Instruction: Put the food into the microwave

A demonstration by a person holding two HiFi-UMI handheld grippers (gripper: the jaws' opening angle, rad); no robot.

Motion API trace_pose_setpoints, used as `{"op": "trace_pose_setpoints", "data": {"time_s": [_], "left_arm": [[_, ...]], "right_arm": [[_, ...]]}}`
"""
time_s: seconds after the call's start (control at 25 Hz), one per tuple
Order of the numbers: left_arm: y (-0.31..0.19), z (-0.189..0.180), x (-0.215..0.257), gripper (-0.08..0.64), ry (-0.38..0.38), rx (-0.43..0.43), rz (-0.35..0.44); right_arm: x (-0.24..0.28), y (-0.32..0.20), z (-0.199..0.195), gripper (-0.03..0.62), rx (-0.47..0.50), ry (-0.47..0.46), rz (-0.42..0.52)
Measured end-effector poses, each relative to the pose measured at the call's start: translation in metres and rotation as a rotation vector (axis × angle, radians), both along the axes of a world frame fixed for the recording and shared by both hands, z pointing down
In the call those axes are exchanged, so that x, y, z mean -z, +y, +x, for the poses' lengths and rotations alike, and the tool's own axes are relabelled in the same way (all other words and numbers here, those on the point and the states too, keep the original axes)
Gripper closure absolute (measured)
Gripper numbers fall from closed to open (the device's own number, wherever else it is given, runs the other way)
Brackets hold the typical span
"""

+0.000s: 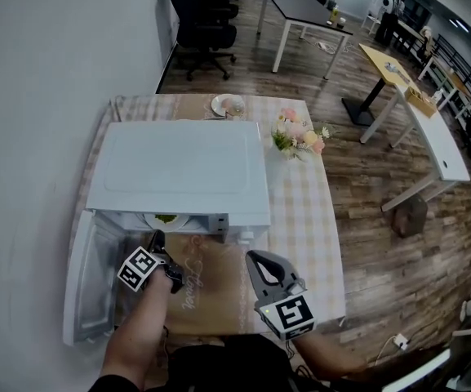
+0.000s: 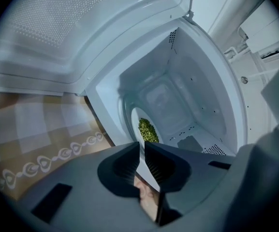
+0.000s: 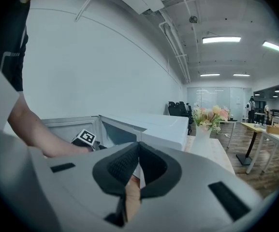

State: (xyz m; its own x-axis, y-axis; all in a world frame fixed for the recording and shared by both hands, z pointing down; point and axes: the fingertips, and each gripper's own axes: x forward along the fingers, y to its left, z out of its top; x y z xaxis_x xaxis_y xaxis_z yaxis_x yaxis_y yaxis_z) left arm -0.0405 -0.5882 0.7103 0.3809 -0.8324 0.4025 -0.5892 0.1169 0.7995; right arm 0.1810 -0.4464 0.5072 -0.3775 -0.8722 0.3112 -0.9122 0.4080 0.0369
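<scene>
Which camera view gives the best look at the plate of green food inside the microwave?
The left gripper view: it looks straight into the open microwave at the plate of green food. The head view catches only the plate's front edge under the microwave's top. The right gripper view shows no plate.

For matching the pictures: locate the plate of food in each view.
Head view: plate centre-left, just under the microwave's front edge.
Left gripper view: plate low centre, inside the microwave.
Right gripper view: not in it.
Shared landmark: the microwave, in all three.
</scene>
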Motion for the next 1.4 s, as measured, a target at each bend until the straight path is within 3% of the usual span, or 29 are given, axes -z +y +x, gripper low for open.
{"op": "trace_pose_setpoints", "data": {"time_s": [0.56,0.76,1.28,1.4], "left_arm": [[-0.014,0.011,0.002,0.518,-0.033,-0.055,0.015],[-0.009,0.011,0.011,0.518,-0.079,-0.085,0.045],[0.072,0.01,0.122,0.518,-0.039,-0.253,0.351],[0.096,0.005,0.144,0.518,-0.075,-0.305,0.427]], "right_arm": [[0.003,0.013,0.009,0.584,-0.034,0.006,0.003],[0.004,0.023,0.01,0.583,-0.056,-0.005,0.004],[0.037,0.056,-0.029,0.584,-0.075,-0.09,0.076],[0.038,0.069,-0.034,0.583,-0.098,-0.101,0.081]]}}
